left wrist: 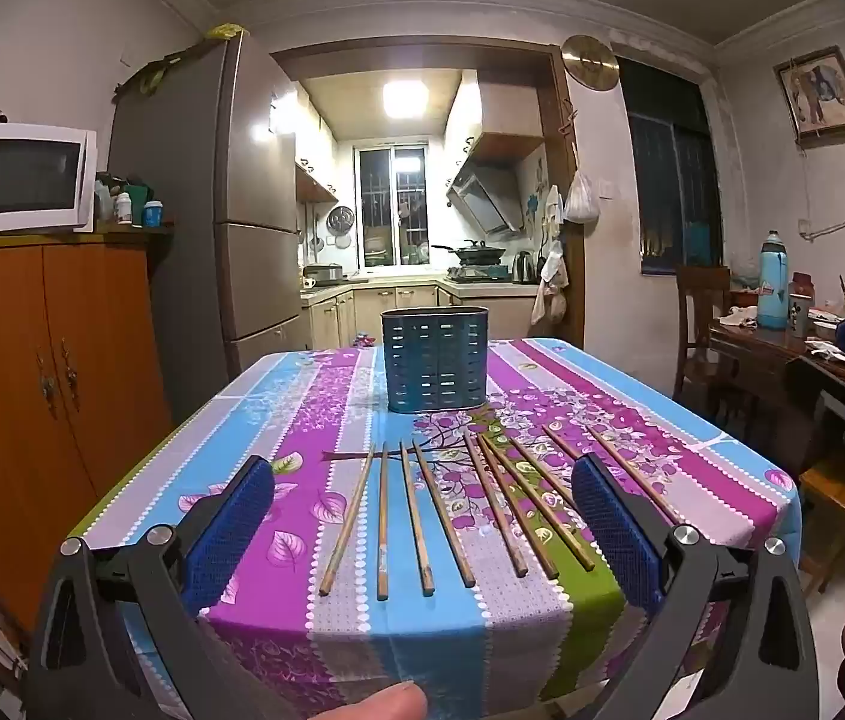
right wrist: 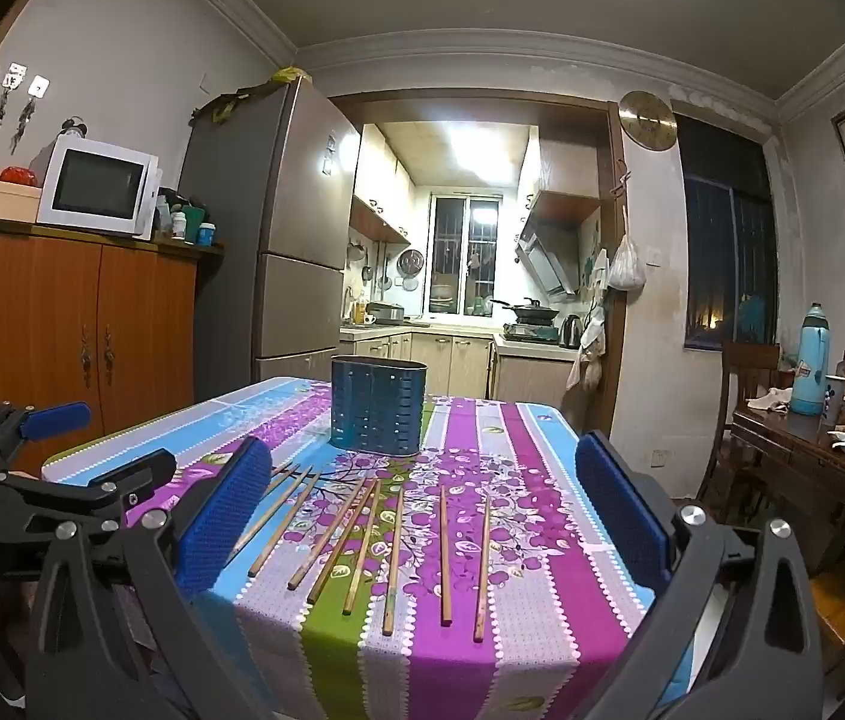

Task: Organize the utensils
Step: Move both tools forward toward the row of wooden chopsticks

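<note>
We're looking at a row of wooden chopsticks [left wrist: 416, 516] lying flat on the surface [left wrist: 722, 456], which is covered w/ a striped floral cloth; they're running roughly front-to-back, fanned a bit, some nearly touching their neighbours, esp. the group on the right side of the left wrist view. The blue slotted holder [left wrist: 435, 359] is standing upright behind them, well apart from the tips, and as far as we're seeing it has nothing sticking out of it. Both claws are hovering off the near edge: the left claw [left wrist: 422, 516] is spread wide w/ nothing between its blue pads, and the right claw [right wrist: 422, 516] is likewise released and wide, framing the sticks in its own view. We're judging the sticks as light, stiff, thin and a bit slick, so they're likely to roll or skid on the cloth if we're nudging them sideways. Since they're lying so low, a flat pinch is tricky; we're thinking the best hold is across the shaft near the thicker near end [right wrist: 445, 618], or approx. mid-length for balance, pads closing from both sides perpendicular to the stick. We're preferring an isolated stick first, e.g. the two standing apart at the right in the right wrist view [right wrist: 483, 570], bc the crowded ones risk a double pick. The holder is probably light too, so we're expecting it may tip or slide if a stick is bumping its rim.
</note>
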`<state>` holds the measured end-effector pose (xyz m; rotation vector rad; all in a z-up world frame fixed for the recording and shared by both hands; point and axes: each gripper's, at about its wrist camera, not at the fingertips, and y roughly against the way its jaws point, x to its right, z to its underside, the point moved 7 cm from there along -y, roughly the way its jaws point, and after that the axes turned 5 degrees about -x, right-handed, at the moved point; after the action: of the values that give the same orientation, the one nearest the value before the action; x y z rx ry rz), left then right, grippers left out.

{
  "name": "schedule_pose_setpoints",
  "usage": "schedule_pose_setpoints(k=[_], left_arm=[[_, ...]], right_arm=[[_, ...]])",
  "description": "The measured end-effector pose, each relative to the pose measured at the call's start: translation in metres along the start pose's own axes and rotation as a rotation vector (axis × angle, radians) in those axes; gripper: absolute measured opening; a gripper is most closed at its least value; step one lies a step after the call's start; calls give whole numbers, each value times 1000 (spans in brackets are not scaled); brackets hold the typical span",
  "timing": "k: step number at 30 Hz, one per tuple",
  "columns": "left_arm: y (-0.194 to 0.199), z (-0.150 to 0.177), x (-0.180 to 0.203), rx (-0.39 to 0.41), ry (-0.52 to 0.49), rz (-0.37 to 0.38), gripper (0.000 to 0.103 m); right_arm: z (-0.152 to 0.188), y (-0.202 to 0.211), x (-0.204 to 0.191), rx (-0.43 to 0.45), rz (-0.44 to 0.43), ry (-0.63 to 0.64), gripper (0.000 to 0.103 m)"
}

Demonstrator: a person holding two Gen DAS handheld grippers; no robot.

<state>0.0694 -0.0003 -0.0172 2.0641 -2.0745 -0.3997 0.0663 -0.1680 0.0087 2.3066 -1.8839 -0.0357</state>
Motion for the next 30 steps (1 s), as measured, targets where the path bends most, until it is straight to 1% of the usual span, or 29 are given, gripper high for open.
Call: schedule_pose_setpoints(k=[1,8,9,16,17,30], left_arm=[[1,-1,0,10,0,-2,99],[1,-3,-1,-1,4,2,99],[2,-3,1,0,3,4,99],[0,-5,1,-14,10,5,99],[-2,1,-3,-9,10,7,99],[-7,6,-4,-19,12,7,99]], right_arm=[[0,0,0,0,0,0,98],[-1,1,-3,1,-7,4,98],[1,-2,4,-6,-4,-12,98],[4,-5,2,-9,-6,-10,98],[4,-5,2,-9,-6,-9,98],[8,-9,-4,-17,-11,-7,98]])
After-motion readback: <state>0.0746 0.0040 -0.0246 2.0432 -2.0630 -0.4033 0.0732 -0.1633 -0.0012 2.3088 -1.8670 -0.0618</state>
